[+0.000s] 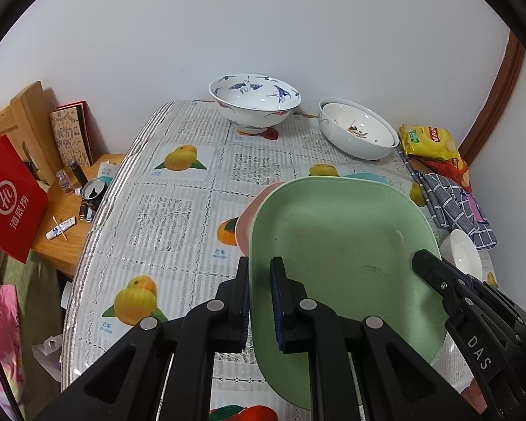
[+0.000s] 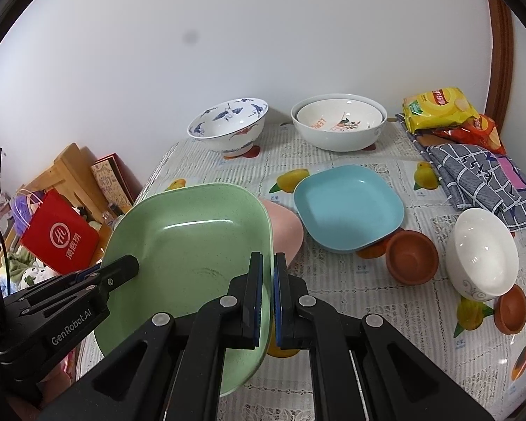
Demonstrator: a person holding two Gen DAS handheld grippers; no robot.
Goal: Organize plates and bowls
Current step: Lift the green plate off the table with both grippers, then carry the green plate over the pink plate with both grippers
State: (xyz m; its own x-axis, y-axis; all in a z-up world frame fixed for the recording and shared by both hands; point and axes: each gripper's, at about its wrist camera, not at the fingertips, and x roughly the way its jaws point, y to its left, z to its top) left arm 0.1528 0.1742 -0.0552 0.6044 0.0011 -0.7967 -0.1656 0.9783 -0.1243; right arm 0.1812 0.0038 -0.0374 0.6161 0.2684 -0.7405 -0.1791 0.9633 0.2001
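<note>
the green plate (image 1: pixel 340 245) fills the lower centre of both wrist views, lifted and tilted above the fruit-print tabletop (image 1: pixel 179 210), gripped at opposite rims by two hand-held grippers. the left hand-held gripper (image 1: pixel 259 301) is clamped on the plate's left rim at lower centre of the left view, one blue-padded finger on each side of the edge. the right hand-held gripper (image 2: pixel 268 298) pinches the opposite rim in the same way at lower centre of the right view. a pink plate (image 2: pixel 285 231) lies just behind and partly under the green one. right of it in the right view, a blue plate (image 2: pixel 349 207) sits with one edge propped on a small brown bowl (image 2: pixel 412 258). a white bowl (image 2: pixel 484 252) leans on a second brown bowl (image 2: pixel 510 310) at right. along the wall at upper centre stand a blue-and-white crane bowl (image 2: pixel 228 126) and two nested white bowls (image 2: pixel 338 124). a checked cloth (image 2: pixel 484 179) and snack bags (image 2: pixel 438 107) lie at upper right.
</note>
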